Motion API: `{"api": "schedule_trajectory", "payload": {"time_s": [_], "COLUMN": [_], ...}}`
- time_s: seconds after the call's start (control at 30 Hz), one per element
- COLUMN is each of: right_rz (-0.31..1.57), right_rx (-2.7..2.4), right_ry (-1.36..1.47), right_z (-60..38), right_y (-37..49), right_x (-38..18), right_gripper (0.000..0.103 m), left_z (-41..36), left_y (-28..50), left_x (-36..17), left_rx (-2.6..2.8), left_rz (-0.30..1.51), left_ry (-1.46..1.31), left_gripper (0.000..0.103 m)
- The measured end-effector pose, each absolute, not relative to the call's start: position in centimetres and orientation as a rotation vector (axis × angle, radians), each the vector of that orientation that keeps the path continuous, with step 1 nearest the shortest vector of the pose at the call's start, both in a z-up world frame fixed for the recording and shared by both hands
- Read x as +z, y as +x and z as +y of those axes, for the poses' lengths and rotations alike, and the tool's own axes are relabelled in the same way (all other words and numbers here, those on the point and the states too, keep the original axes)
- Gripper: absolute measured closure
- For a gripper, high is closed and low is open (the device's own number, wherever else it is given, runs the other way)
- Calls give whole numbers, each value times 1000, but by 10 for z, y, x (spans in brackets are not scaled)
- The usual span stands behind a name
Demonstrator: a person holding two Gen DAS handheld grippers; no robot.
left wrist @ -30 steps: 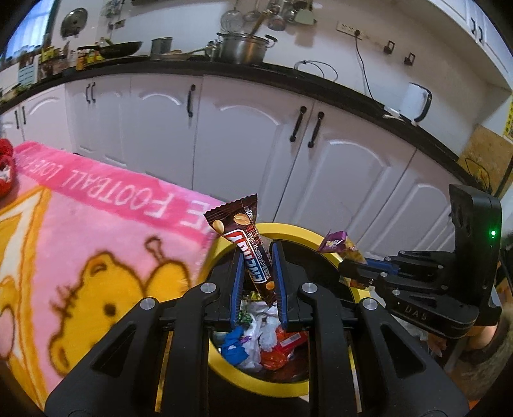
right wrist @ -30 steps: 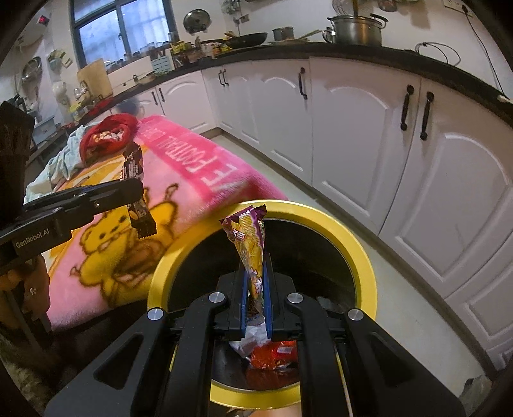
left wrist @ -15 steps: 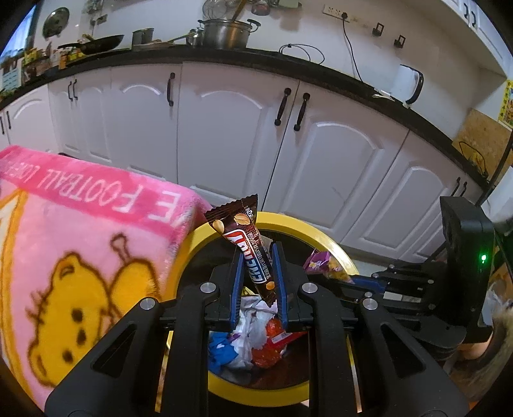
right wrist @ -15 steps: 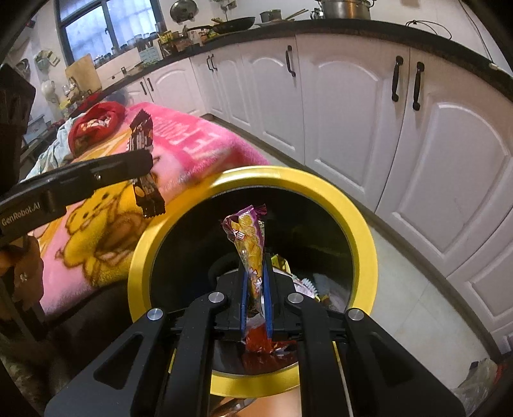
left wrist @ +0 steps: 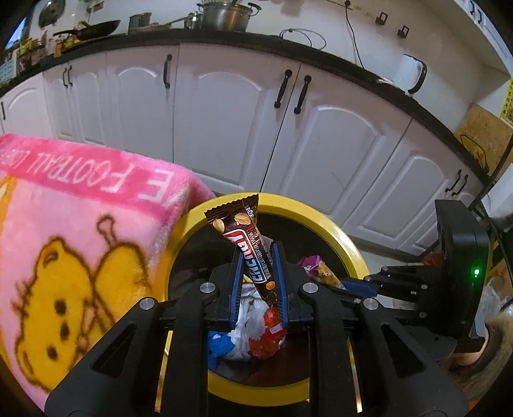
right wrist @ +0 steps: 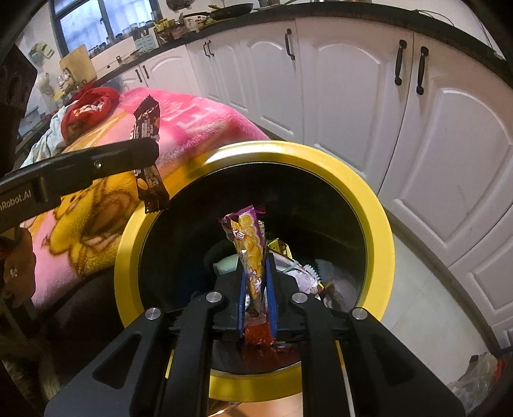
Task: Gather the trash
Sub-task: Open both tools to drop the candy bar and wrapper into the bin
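Left claw (left wrist: pixel 258 253) clamps brown wrapper (left wrist: pixel 245 237); right claw (right wrist: pixel 255 266), just loosening, around purple wrapper (right wrist: pixel 248 237)

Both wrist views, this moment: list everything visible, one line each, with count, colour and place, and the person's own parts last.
bin: one, black with yellow rim, on the floor under both grippers
trash: a pile, white, red and blue, inside the bin
chocolate wrapper: one, brown, in the left gripper, over the bin's near rim
snack wrapper: one, purple and yellow, in the right gripper, over the bin's mouth
blanket: one, pink with yellow bear, beside the bin
red cloth: one, far end of the blanket
cabinets: a row, white with black handles, behind
pot: one, steel, on the counter
left gripper: black, blue pads, shut on the chocolate wrapper
right gripper: black, blue pads, jaws just easing open, snack wrapper between them
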State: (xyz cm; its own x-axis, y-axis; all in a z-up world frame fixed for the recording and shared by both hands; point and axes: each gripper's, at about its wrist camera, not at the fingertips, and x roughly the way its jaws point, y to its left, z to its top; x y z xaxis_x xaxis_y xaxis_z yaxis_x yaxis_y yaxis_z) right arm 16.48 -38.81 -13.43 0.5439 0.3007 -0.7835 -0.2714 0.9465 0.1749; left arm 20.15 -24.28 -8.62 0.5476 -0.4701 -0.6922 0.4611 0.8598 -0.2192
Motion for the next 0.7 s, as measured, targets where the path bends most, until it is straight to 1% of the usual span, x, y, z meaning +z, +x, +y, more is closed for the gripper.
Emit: {"api": "schedule_trajectory", "payload": {"time_s": [0.17,0.27,0.3,0.37,0.57,0.6,0.63,0.7], "right_rz": [944,943,943,942,944,943,943,943], "right_rx": [328,320,318,315,302,299,297,293], "right_ry": [33,31,32,34,38,38,39,39], "right_z": [-387,-388,-388,-389,-393,-393,-394,-395], "right_y": [166,166,167,167,167,167,167,167], "right_x": [-138,-138,-138,-138,-138,-138,-138,-137], "right_gripper": [88,86,86,84,78,78,77,74], "left_z": [-244,-245,-244,-242,-236,-235,-234,-232], "left_y": [206,207,207,207,207,207,206,207], "left_x": [-96,-100,-100,-100,-101,-100,-100,-99], "left_rx": [-556,-551,-546,-542,-526,-522,-519,-514], "left_rz": [864,881,882,883,891,892,892,893], "left_ry": [-10,-8,-5,-10,-14,-14,-14,-19], "left_gripper": [90,89,83,77,69,64,62,61]}}
